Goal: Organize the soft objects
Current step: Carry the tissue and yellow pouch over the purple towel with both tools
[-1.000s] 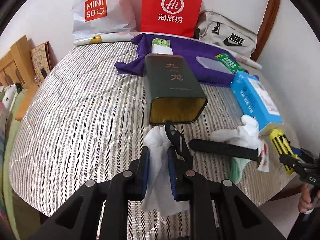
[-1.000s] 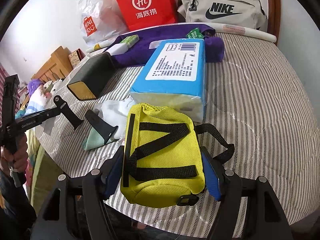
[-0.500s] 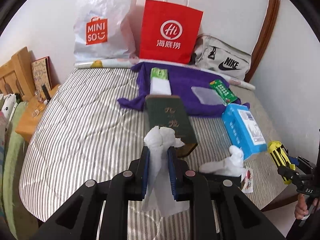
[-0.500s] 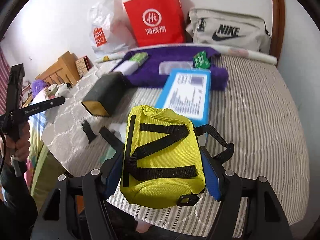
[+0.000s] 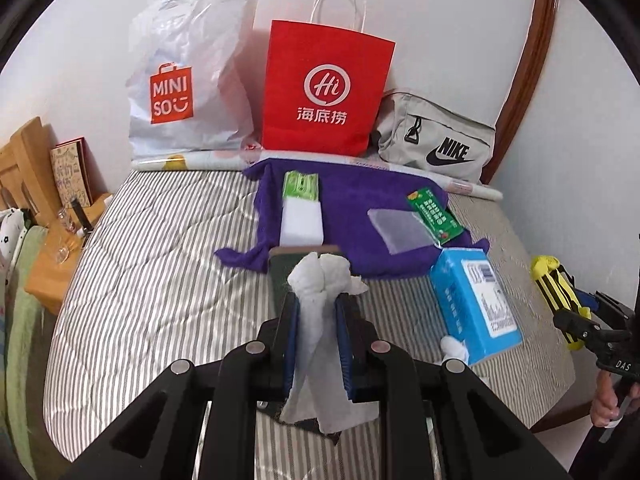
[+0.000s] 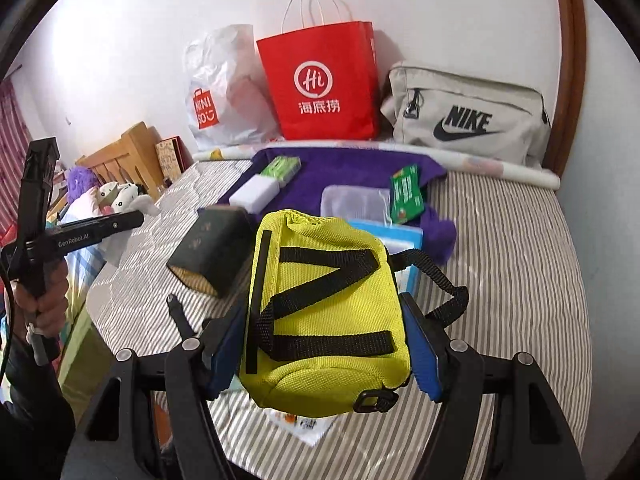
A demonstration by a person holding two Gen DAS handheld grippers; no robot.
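The left hand-held gripper (image 5: 316,312) pinched a white cloth (image 5: 318,320) above the striped bed (image 5: 160,280); the right hand-held gripper (image 6: 326,336) clamped a yellow pouch (image 6: 324,312), apparently lifted clear of it.

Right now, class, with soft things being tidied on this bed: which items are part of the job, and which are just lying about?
In the job:
- white cloth, clamped in the left hand-held gripper
- yellow pouch, clamped in the right hand-held gripper
- purple towel

Lying about:
- dark tin
- red bag
- Nike bag
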